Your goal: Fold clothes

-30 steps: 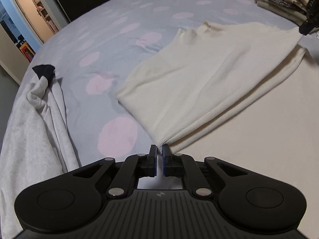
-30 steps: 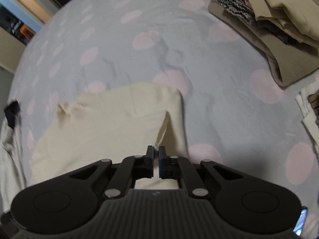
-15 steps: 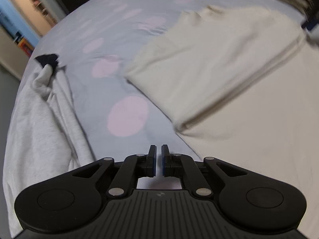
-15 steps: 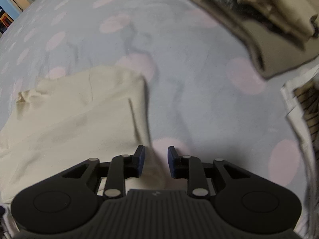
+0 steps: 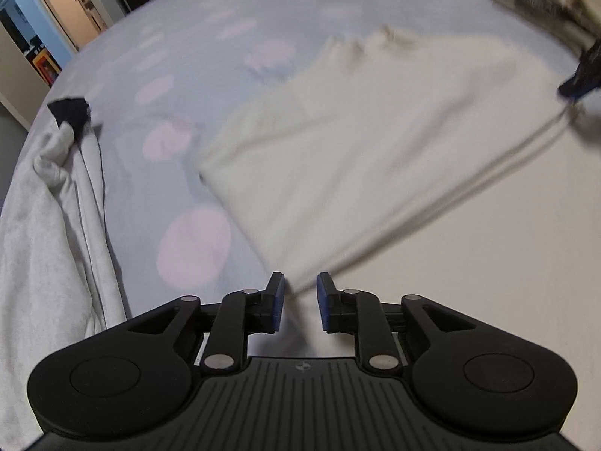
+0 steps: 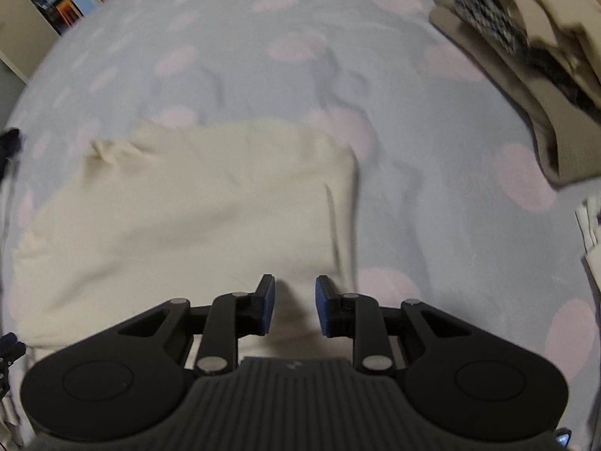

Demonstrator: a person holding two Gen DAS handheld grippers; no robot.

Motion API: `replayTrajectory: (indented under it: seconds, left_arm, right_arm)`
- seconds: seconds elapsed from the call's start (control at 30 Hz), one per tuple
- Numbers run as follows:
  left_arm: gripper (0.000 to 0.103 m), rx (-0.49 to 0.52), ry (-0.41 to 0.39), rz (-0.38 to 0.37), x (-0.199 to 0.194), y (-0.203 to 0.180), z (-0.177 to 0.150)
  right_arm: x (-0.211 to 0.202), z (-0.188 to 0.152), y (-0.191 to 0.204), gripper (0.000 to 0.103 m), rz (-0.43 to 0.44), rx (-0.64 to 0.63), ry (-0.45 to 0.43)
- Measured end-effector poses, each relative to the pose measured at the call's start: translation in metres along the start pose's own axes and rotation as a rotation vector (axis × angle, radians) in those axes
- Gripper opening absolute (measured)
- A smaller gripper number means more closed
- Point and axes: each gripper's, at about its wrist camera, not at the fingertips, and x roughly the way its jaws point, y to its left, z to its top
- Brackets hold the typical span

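Bedsheet (image 5: 210, 75), pale blue with pink dots, under cream garment (image 5: 357, 150); both hand-held grippers (image 5: 298, 302) (image 6: 294, 306) part-open, empty.

One cream top (image 5: 368, 143), two claws (image 5: 298, 300)

Motion blur softens the cream knitted garment (image 5: 375, 143) and the folded beige and grey clothes pile (image 6: 526, 37), which the picture's edge cuts off. The pale grey sweatshirt (image 5: 45, 244) runs off-frame too.
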Motion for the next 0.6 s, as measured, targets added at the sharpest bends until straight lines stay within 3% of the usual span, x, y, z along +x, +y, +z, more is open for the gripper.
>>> replayTrajectory:
  seconds: [0.13, 0.3, 0.6]
  left_arm:
    - [0.025, -0.008, 0.026, -0.016, -0.003, 0.003, -0.015]
    - [0.029, -0.028, 0.023, -0.019, -0.018, 0.003, -0.032]
    - [0.029, 0.146, -0.014, -0.045, -0.056, -0.041, -0.066]
  right_arm:
    - [-0.015, -0.005, -0.008, 0.03, 0.019, -0.013, -0.044]
    - [-0.04, -0.027, -0.003, 0.038, 0.051, -0.142, -0.089]
    - [-0.066, -0.107, 0.012, 0.04, 0.06, -0.468, -0.066]
